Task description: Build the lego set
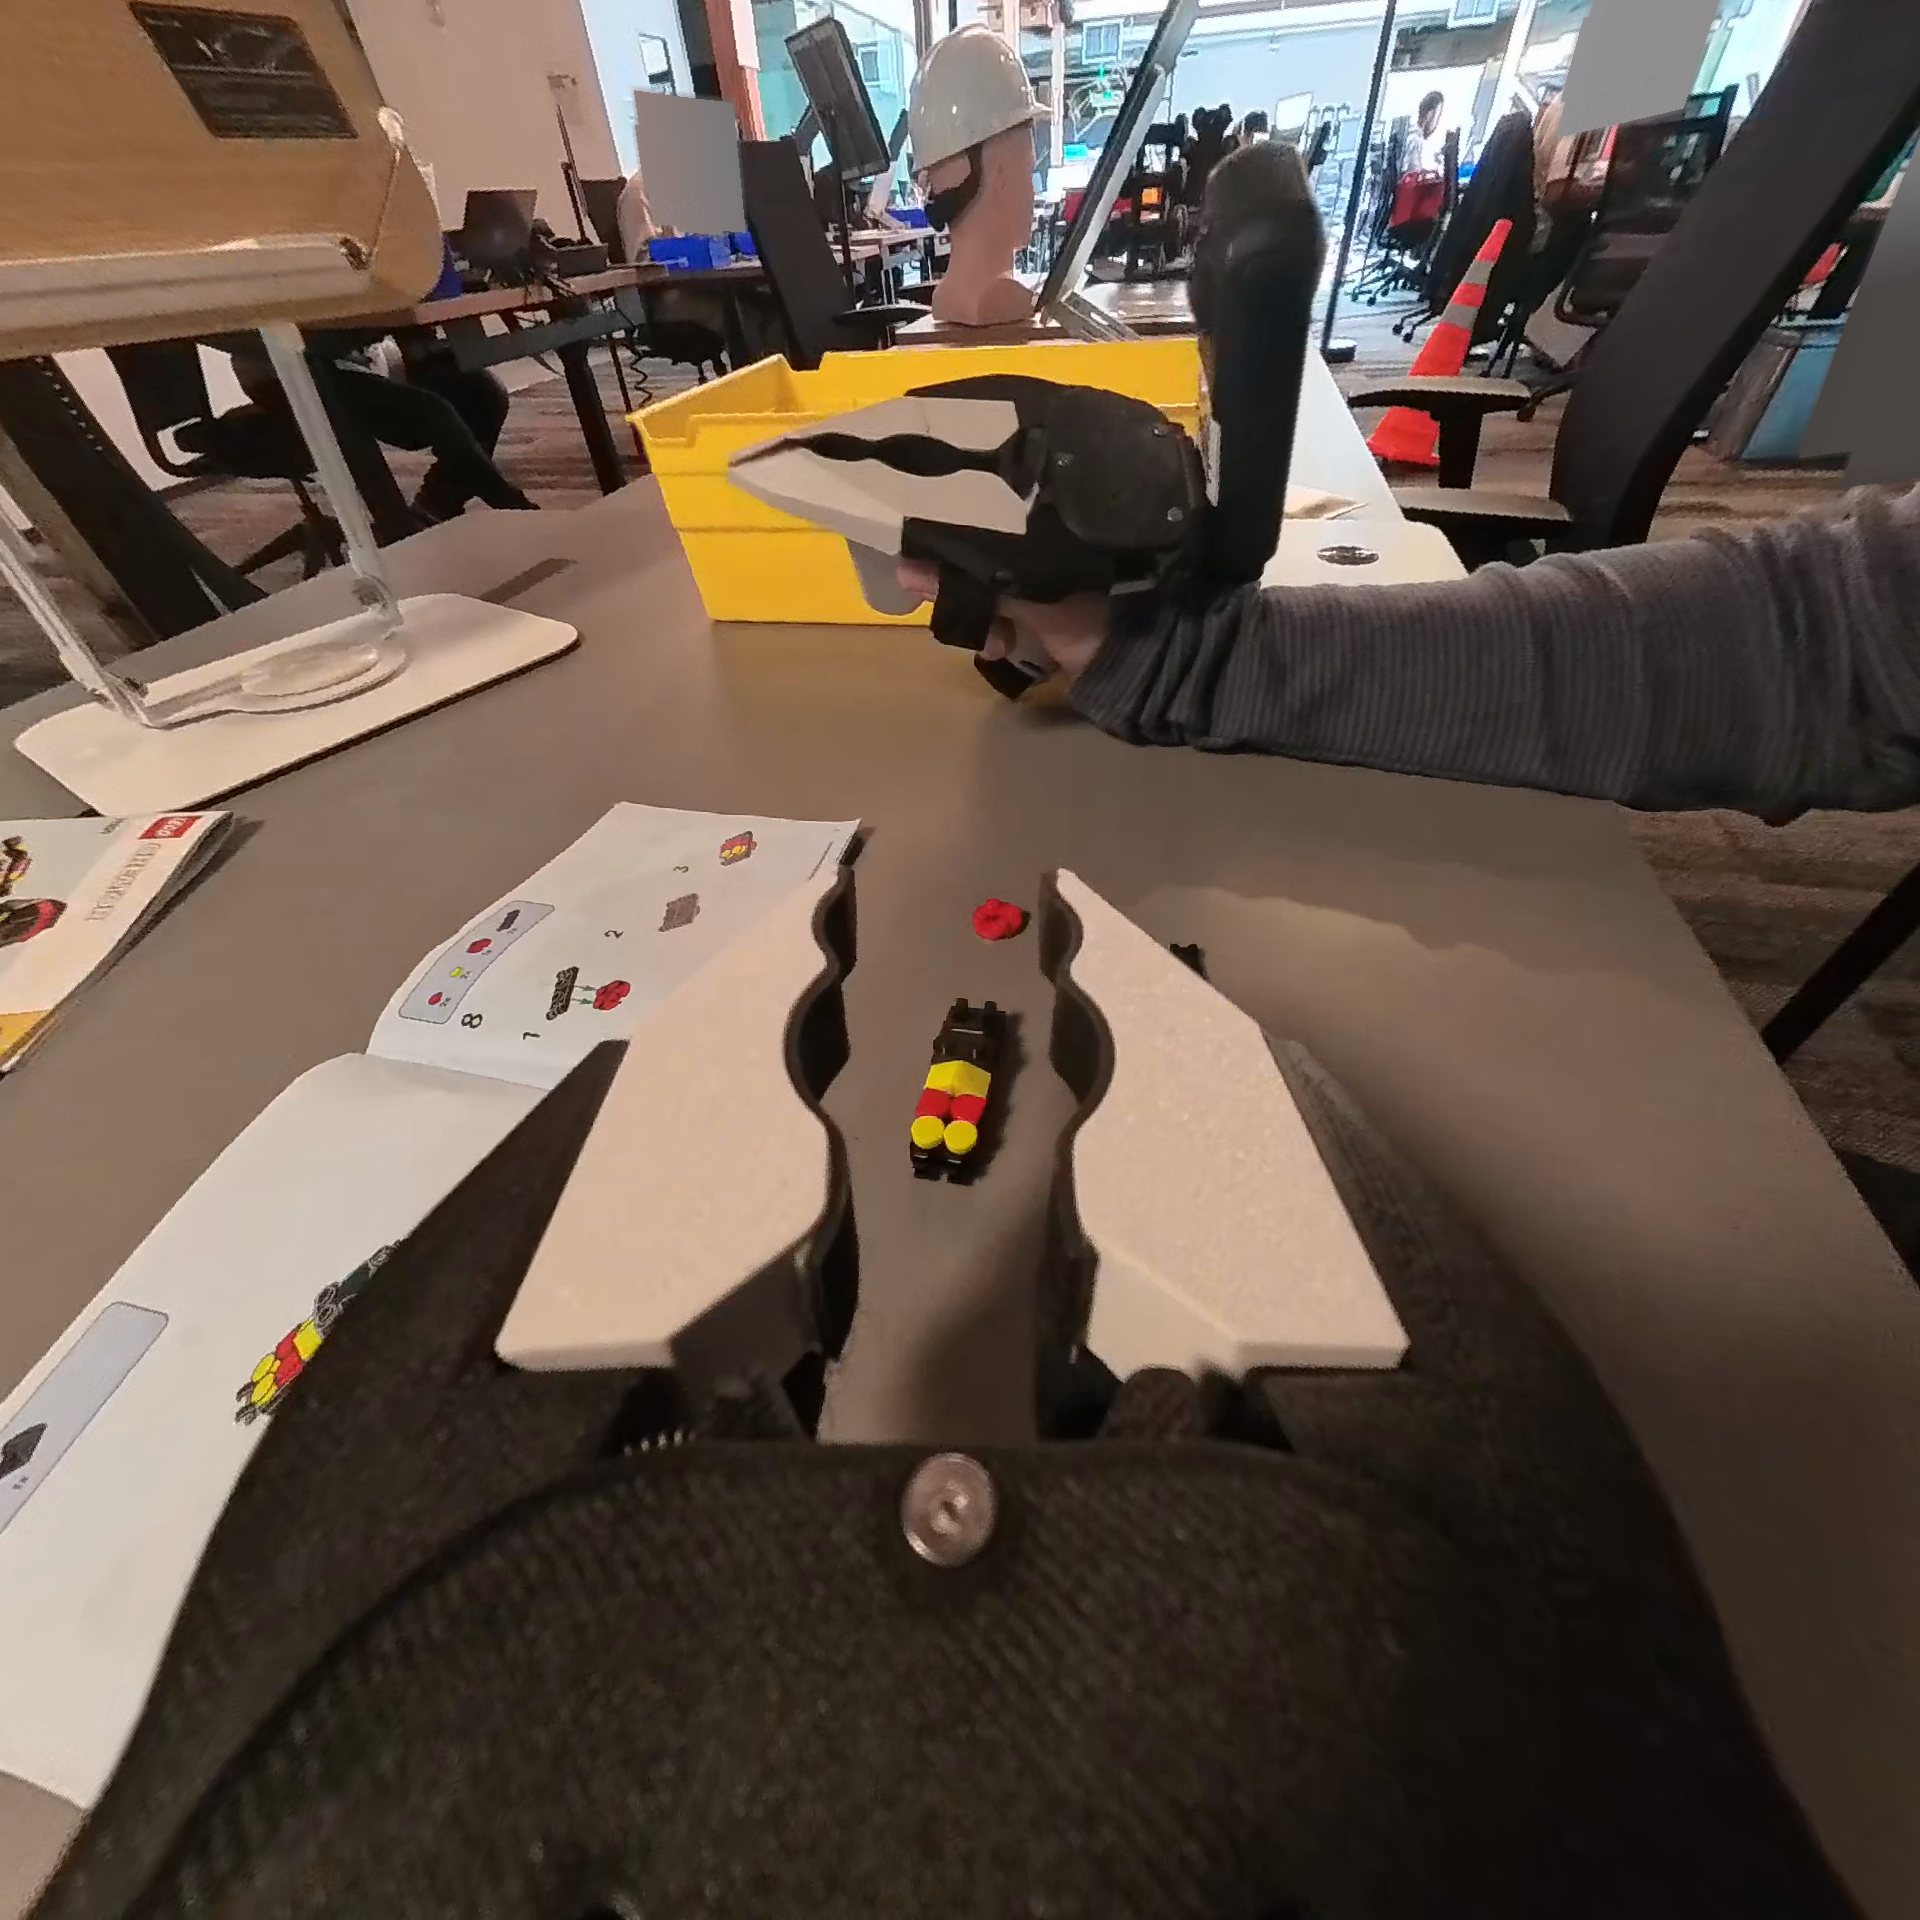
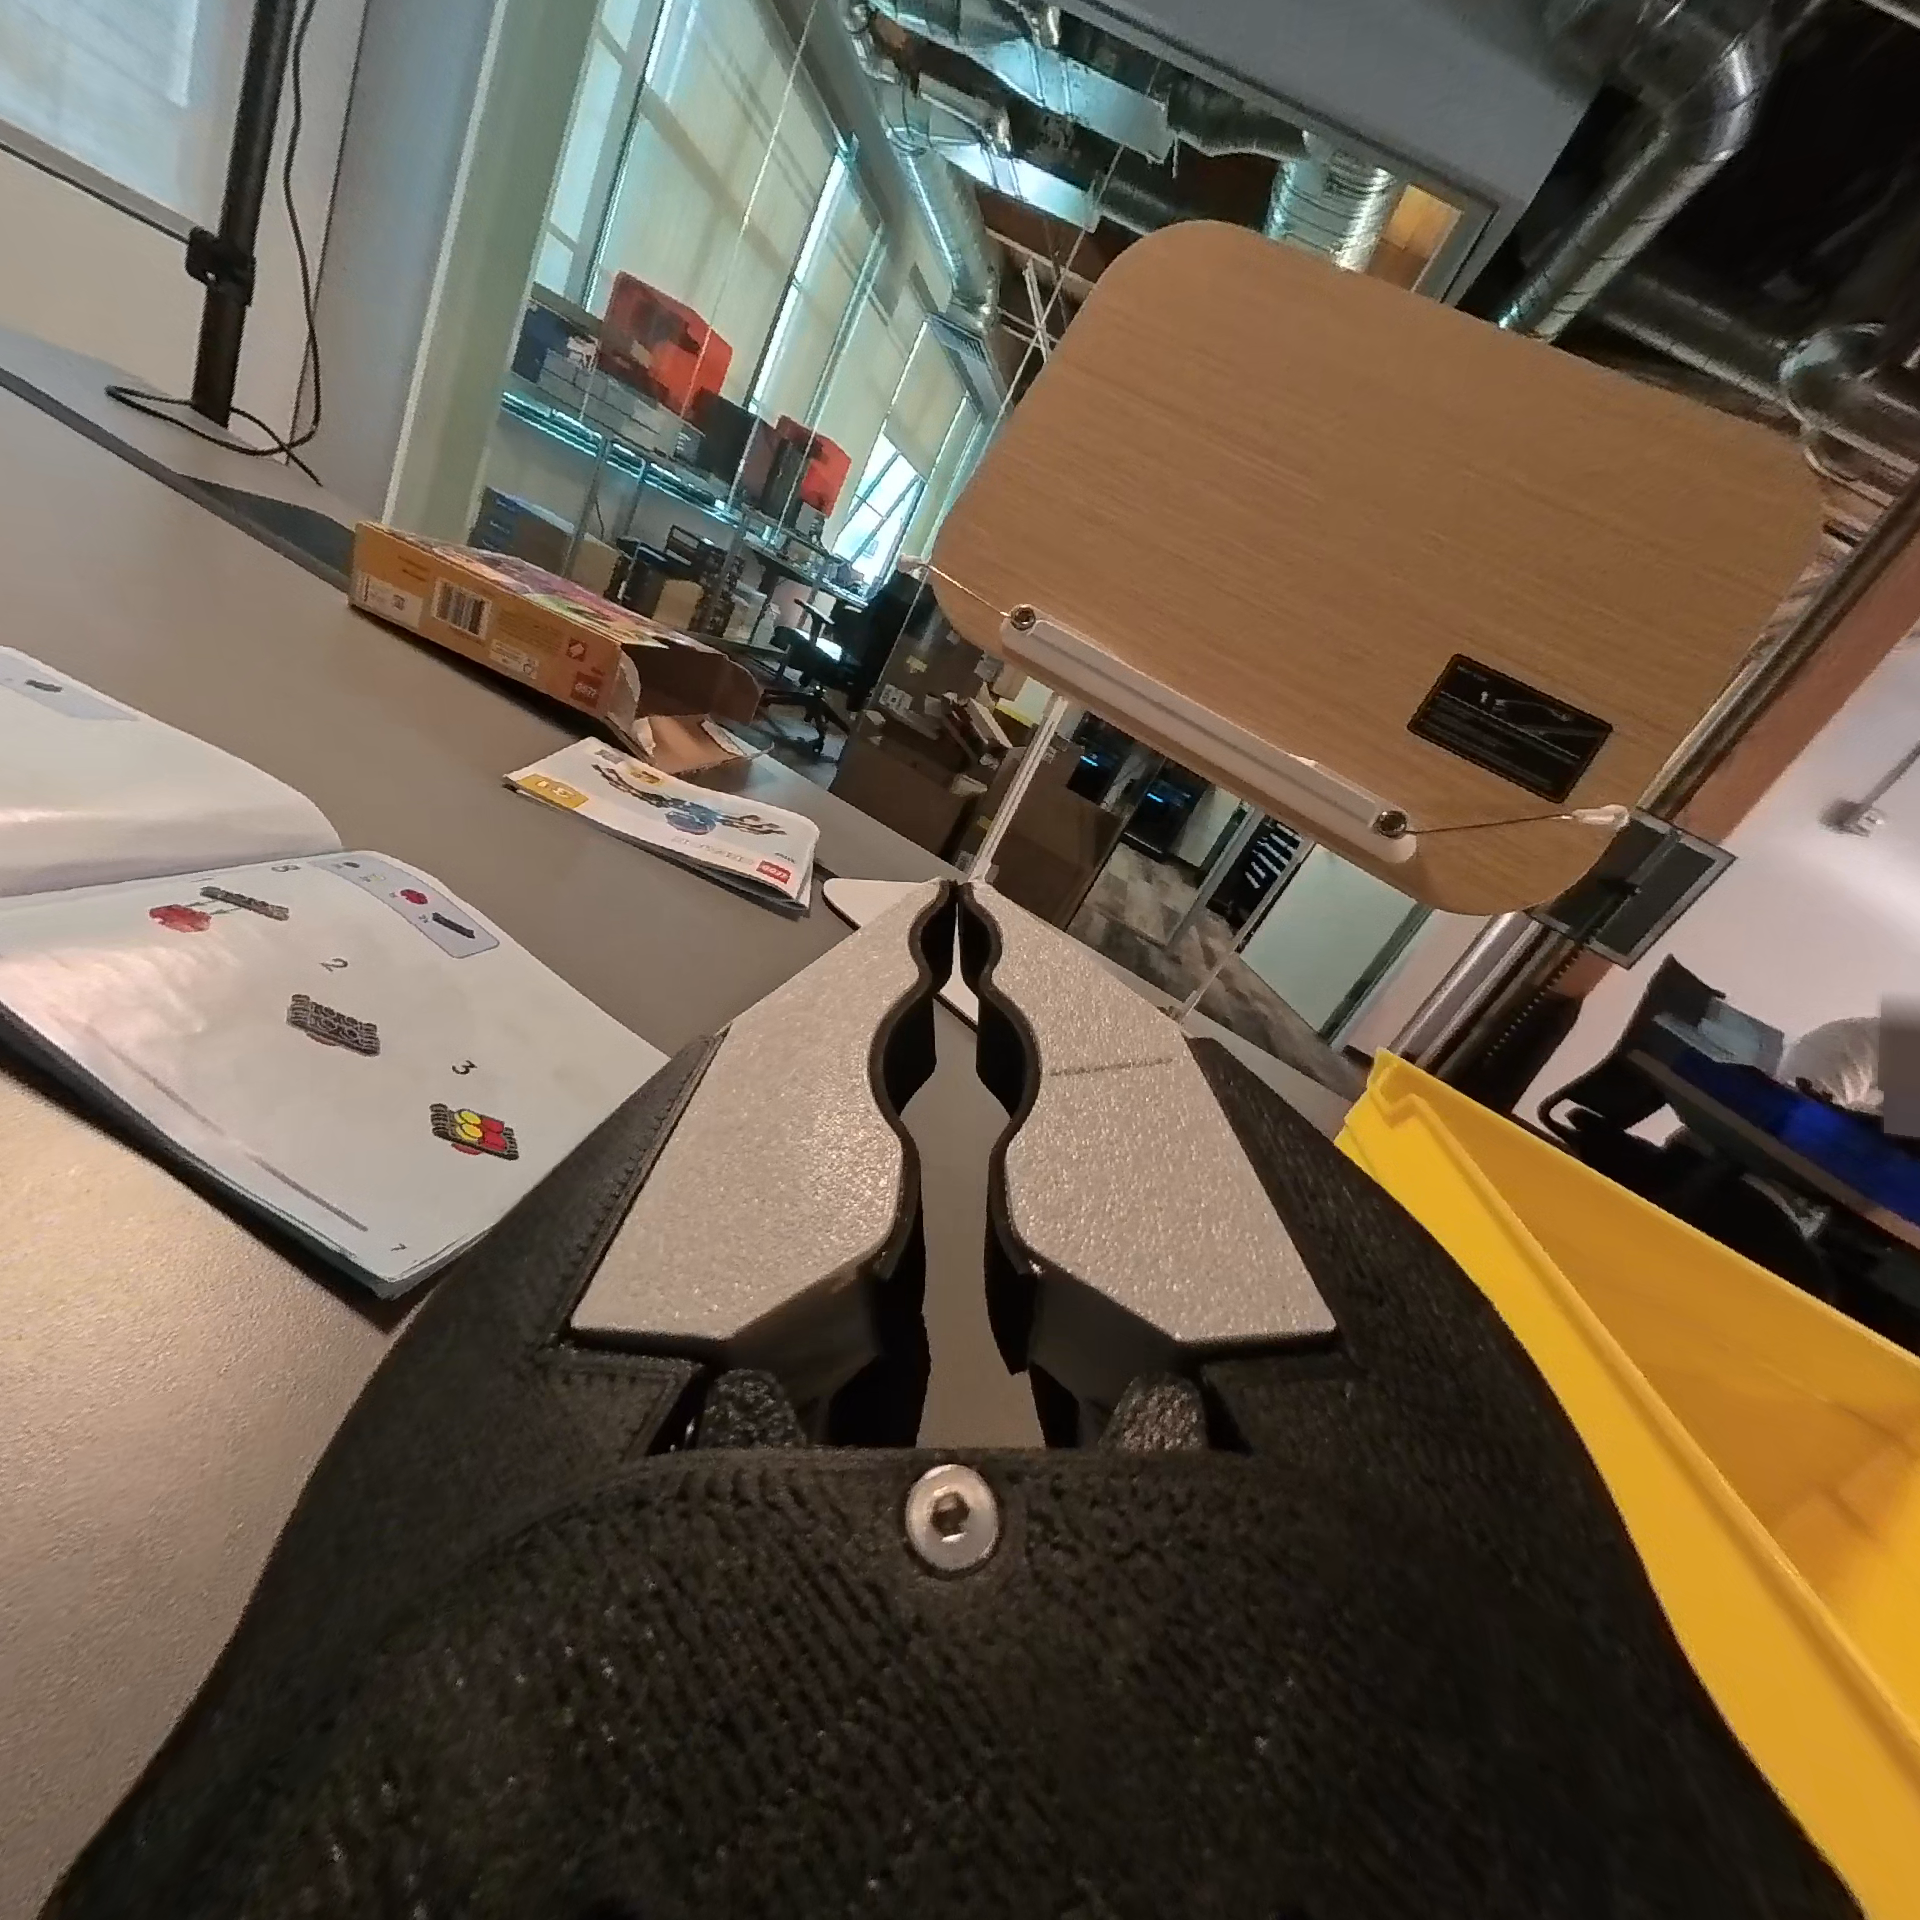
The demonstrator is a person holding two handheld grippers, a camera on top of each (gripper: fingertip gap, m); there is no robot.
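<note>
A small black Lego assembly [image 1: 961, 1091] with red and yellow pieces on top lies on the grey table [image 1: 1351, 852]. My left gripper [image 1: 951, 888] is open, with its fingers on either side of the assembly and not touching it. A loose red piece [image 1: 1000, 920] lies just beyond it, and a small black piece [image 1: 1184, 951] peeks out behind the right finger. My right gripper [image 2: 956, 888] is shut with nothing visible between its tips. It also shows in the left wrist view [image 1: 743, 470], held by a hand above the table in front of the yellow bin [image 1: 727, 540].
An open instruction booklet [image 1: 582, 935] lies left of the assembly and also shows in the right wrist view [image 2: 260, 987]. A second booklet [image 2: 665, 821] and the Lego box [image 2: 499, 613] lie farther off. A wooden board on a clear stand [image 2: 1351, 561] rises nearby. The yellow bin [image 2: 1662, 1351] sits close on the right. Between my left fingertips and the loose red piece [image 1: 1000, 920] there is roughly 11 cm.
</note>
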